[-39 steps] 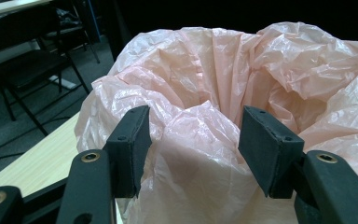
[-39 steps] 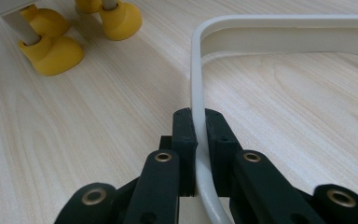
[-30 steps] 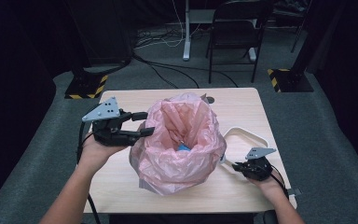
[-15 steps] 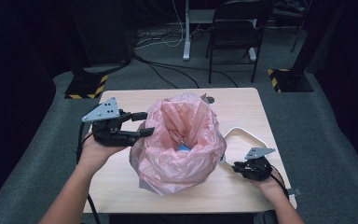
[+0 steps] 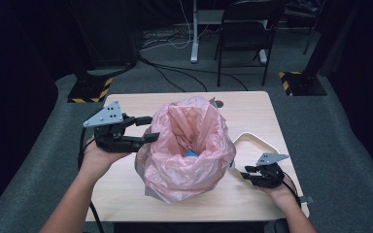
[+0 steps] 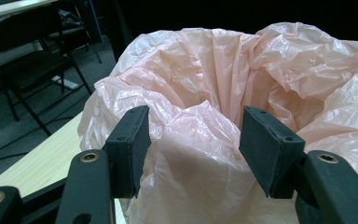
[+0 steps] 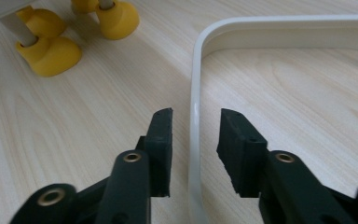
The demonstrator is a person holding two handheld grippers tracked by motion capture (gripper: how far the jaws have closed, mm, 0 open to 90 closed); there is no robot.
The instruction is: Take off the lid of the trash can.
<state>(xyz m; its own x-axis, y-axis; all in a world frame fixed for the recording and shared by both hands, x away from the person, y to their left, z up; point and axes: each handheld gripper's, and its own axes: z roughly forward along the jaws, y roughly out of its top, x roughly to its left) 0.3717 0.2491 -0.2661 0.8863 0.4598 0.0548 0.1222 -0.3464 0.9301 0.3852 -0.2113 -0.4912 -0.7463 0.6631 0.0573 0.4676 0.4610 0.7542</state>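
At the table's (image 5: 126, 194) centre, a pink plastic bag (image 5: 187, 145) is standing open; the left gripper (image 5: 148, 128) is hovering, jaws spread, at its rim. Right gripper (image 7: 195, 126) has just been opening, straddling the white tray's (image 7: 279, 25) rim without pressing it.

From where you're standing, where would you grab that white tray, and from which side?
Grip the white tray by its thin upright rim, on the long straight side facing the pink bag, coming from above. That wall is narrow enough to fit between two pads, and the right gripper already straddles it; its jaws have just been opening, pads clear of the rim. The rounded corners look harder to pinch squarely.
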